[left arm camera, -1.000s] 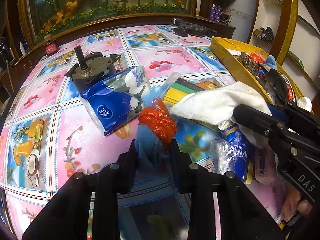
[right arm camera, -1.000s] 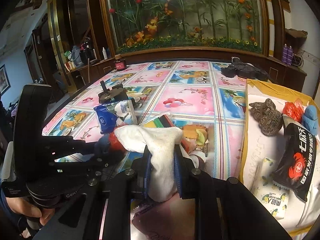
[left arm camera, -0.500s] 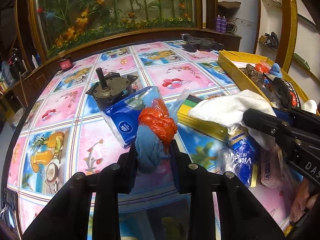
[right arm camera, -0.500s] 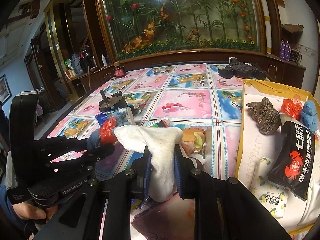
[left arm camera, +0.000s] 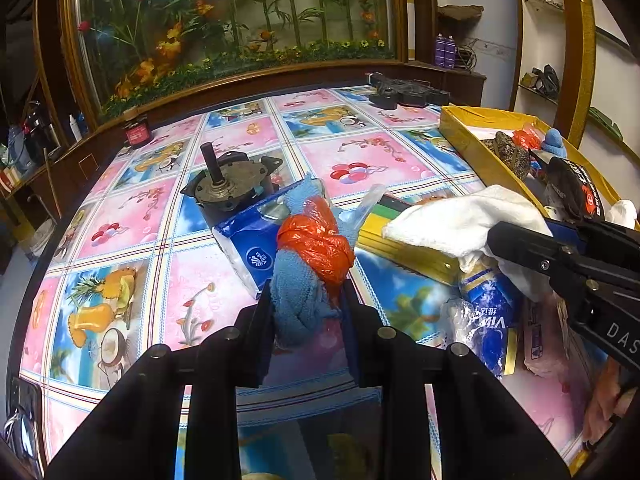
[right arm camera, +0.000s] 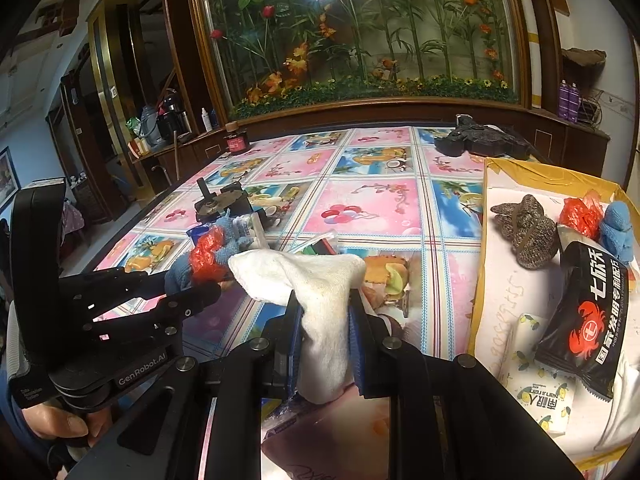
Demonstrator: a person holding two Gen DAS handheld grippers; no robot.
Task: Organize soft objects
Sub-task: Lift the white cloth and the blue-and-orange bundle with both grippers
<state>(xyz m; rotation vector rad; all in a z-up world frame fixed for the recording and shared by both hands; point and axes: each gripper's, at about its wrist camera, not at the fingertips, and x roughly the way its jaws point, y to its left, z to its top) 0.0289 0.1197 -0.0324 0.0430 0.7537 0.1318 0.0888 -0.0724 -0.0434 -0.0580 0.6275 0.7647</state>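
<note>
Terry cloth and knit are basically what we're dealing with, so nothing here is heavy or breakable. We've got the left gripper (left arm camera: 307,300) clamped on a blue knit bundle (left arm camera: 298,300) that has an orange plastic bag (left arm camera: 316,242) knotted around it, and the right gripper (right arm camera: 325,320) clamped on a white cloth (right arm camera: 316,284). Both loads are up off the table (right arm camera: 372,204), just left of the yellow box (right arm camera: 486,264), which looks like where the soft stuff is meant to go.

Handling-wise, we reckon both are light and squashy. They give under the pads, so pinching the thick middle works; a loose corner would probably just slide out. The plastic looks slippery, so we'd keep the pads on the knit part. The cloth flops over past the jaws, and that free end may catch the box wall on the way in.

Count, as far as we can see:
- white cloths: one, in the right gripper
- blue-and-orange bundles: two, one held and a matching-looking one (right arm camera: 618,232) at the far right corner of the box
- grey knit item (right arm camera: 524,236): one, in the box
- black snack pack (right arm camera: 592,316): one, in the box
- blue tissue packs (left arm camera: 250,248): at least two on the table left of the box, the second (left arm camera: 488,312) partly hidden
</note>
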